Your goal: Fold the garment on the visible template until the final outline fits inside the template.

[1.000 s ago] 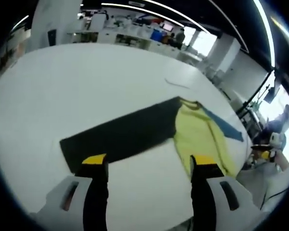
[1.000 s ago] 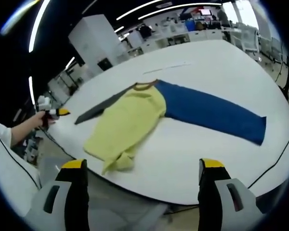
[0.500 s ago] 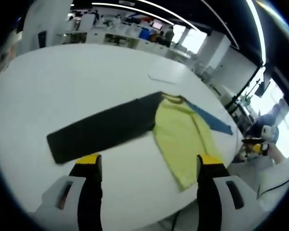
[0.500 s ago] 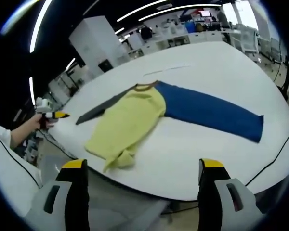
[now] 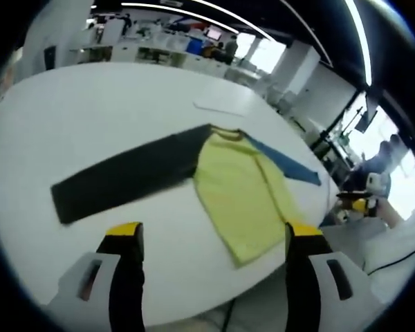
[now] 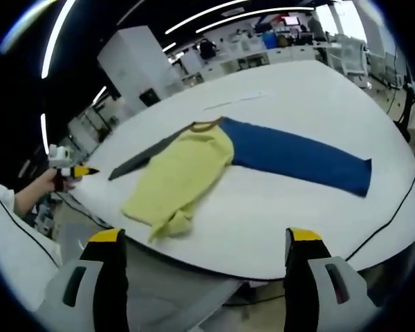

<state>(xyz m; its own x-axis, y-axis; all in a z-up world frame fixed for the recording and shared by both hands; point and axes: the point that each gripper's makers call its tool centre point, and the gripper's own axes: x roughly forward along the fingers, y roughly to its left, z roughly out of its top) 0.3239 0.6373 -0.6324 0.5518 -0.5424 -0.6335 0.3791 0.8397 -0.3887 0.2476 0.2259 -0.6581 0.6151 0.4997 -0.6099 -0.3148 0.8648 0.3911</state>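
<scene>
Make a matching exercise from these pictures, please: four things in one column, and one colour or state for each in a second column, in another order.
Things:
1. garment body
2. sleeve toward the right in the right gripper view
3. sleeve toward the left in the left gripper view
4. left gripper

Colours or states:
A. blue
B. open, above the table
C. yellow
D. black

Pairs: 1-C, 2-A, 3-D, 4-B
</scene>
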